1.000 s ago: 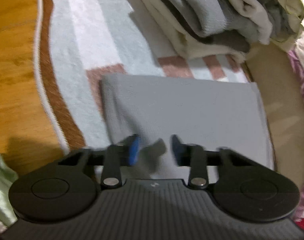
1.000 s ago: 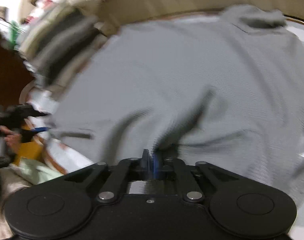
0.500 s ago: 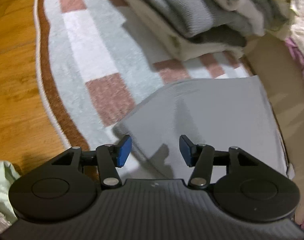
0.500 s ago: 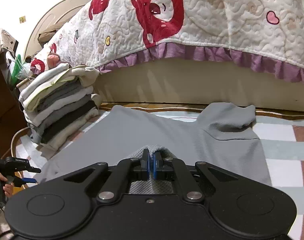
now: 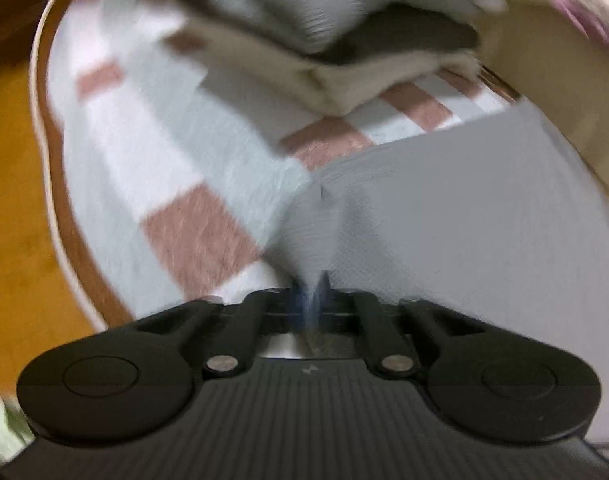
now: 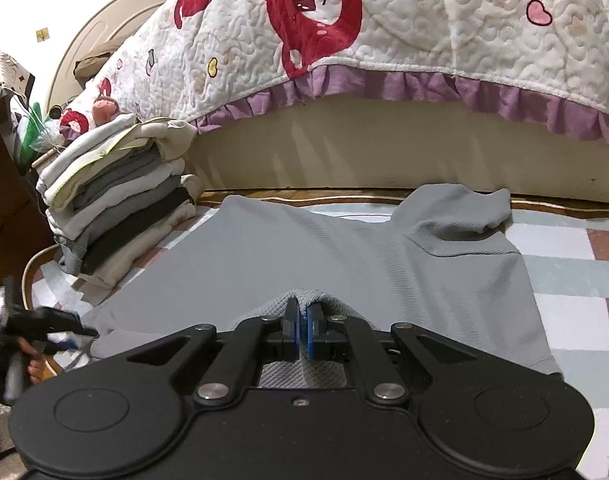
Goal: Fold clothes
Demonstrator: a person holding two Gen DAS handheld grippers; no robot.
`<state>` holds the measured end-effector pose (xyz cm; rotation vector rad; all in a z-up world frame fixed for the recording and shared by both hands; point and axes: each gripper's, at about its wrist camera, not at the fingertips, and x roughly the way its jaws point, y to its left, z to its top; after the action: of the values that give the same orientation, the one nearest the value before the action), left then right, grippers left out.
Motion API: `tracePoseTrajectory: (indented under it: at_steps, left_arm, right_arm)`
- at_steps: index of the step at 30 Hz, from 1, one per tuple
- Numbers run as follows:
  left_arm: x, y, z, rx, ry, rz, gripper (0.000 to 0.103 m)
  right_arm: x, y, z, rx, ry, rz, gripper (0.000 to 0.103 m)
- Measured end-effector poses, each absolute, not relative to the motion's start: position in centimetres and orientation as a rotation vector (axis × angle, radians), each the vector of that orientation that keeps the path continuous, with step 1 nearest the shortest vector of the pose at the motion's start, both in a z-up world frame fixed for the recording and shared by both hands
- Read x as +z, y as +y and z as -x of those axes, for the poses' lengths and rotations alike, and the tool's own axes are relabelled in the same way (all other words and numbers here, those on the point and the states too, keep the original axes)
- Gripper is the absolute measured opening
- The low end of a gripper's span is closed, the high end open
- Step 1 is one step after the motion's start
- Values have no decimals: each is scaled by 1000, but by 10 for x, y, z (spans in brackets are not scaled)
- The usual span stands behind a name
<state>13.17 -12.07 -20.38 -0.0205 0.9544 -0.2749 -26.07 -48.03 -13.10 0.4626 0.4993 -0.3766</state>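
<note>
A grey ribbed shirt lies flat on a checked rug, collar end toward the bed. My right gripper is shut on a pinch of its near edge. In the left wrist view the same grey shirt fills the right side, and my left gripper is shut on its near left corner, the cloth pulled into a peak between the jaws. The left gripper also shows at the far left of the right wrist view, held in a hand.
A stack of folded clothes stands on the rug left of the shirt, also in the left wrist view. A bed with a quilted red-and-white cover rises behind. Wooden floor lies beyond the rug's left edge.
My left gripper was open over the shirt's corner; it has closed on that corner and lifted it. My right gripper stays shut on the shirt's edge and has steadied.
</note>
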Motion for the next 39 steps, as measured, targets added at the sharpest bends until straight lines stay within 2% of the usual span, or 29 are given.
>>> tracePoseTrajectory:
  at_steps: [5, 12, 23, 30, 35, 39]
  left_arm:
    - [-158, -102, -113, -239, 745, 22, 3]
    - [-119, -88, -90, -262, 575, 40, 3]
    - [-96, -43, -75, -170, 543, 124, 2]
    - [-115, -72, -97, -275, 687, 73, 2]
    - [-95, -111, -111, -415, 679, 66, 2]
    - [-99, -137, -120, -454, 718, 53, 3]
  right_arm:
    - [-121, -483, 272, -239, 548, -628, 6]
    - [-98, -485, 309, -23, 545, -836, 6]
    - [-98, -484, 330, 92, 561, -922, 6]
    - [-118, -494, 324, 101, 557, -1026, 6]
    - [-91, -523, 338, 87, 432, -1044, 6]
    - [-76, -533, 339, 20, 470, -949, 6]
